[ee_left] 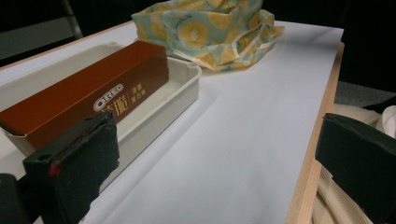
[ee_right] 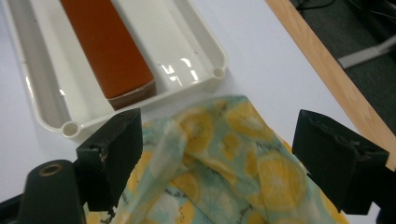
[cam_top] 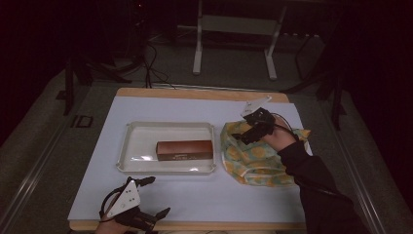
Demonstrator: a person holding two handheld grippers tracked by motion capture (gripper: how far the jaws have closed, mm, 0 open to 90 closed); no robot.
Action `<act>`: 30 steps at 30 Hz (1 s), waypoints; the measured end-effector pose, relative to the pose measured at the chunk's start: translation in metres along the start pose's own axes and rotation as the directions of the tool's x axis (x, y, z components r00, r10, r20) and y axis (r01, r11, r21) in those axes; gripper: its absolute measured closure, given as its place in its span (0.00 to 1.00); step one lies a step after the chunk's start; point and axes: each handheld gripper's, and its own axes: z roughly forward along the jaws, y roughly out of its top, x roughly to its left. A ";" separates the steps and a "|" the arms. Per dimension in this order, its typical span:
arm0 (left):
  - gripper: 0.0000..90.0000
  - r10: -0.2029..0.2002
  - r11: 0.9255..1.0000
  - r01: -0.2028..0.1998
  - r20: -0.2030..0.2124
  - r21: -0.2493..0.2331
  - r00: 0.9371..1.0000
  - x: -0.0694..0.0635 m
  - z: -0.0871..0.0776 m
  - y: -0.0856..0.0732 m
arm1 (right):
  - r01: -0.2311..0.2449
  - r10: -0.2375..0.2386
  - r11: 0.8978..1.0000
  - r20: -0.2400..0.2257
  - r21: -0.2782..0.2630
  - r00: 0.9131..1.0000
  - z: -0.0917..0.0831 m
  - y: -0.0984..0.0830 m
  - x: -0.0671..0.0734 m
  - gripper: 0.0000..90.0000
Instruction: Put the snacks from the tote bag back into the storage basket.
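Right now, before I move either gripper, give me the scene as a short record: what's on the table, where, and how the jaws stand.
table: white sheet over a wooden top
tray: white, centre of the table
box: brown Oreo box lying flat in the tray, toward its right side
cloth: lemon print, bunched, right of the tray and close beside it
left gripper: near front edge, left of centre, jaws open, holding nothing
right gripper: over the cloth, jaws open on either side of a raised fold, not closed on it
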 end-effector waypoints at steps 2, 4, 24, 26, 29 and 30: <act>0.00 -0.001 1.000 0.001 -0.001 -0.001 1.000 0.000 0.000 0.000 | -0.030 0.030 0.999 0.014 -0.018 0.999 -0.003 -0.007 -0.001 0.18; 0.00 0.000 1.000 0.000 0.001 0.002 1.000 0.000 0.001 0.000 | -0.063 0.065 0.997 0.032 -0.041 0.997 -0.006 -0.014 -0.001 0.18; 0.00 0.005 1.000 -0.005 0.006 0.012 1.000 -0.001 0.001 0.000 | -0.249 0.307 0.938 0.247 -0.241 0.919 -0.037 -0.074 0.020 0.15; 0.00 0.005 1.000 -0.005 0.005 0.012 1.000 -0.001 0.001 0.000 | -0.261 0.326 0.930 0.255 -0.258 0.910 -0.039 -0.081 0.024 0.15; 0.00 0.005 1.000 -0.005 0.006 0.012 1.000 -0.001 0.001 0.000 | -0.267 0.347 0.920 0.279 -0.286 0.896 -0.043 -0.089 0.031 0.15; 0.00 0.004 1.000 -0.004 0.006 0.012 1.000 -0.001 0.001 0.000 | -0.264 0.352 0.917 0.297 -0.298 0.888 -0.045 -0.092 0.033 0.16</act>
